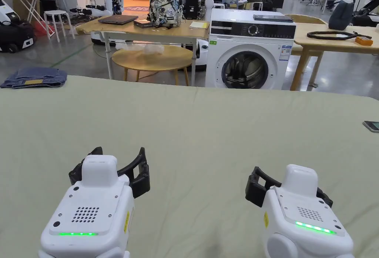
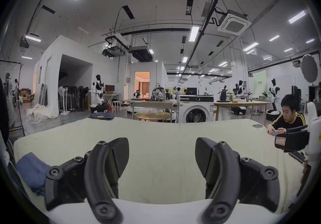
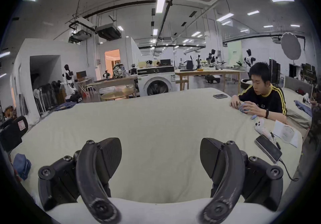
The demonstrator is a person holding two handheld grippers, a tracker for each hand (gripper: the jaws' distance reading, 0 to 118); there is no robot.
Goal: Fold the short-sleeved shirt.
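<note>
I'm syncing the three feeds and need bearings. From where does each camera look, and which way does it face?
Head view: from above, down over the green cloth; left gripper and right gripper show.
Left gripper view: low over the cloth, facing the washing machine; own jaws spread.
Right gripper view: same heading; own jaws spread.
All views share the washing machine.

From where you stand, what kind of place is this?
Probably a robotics lab or test hall: humanoid robots stand along the walls, a washing machine sits on the open floor, and worktables hold equipment.
</note>
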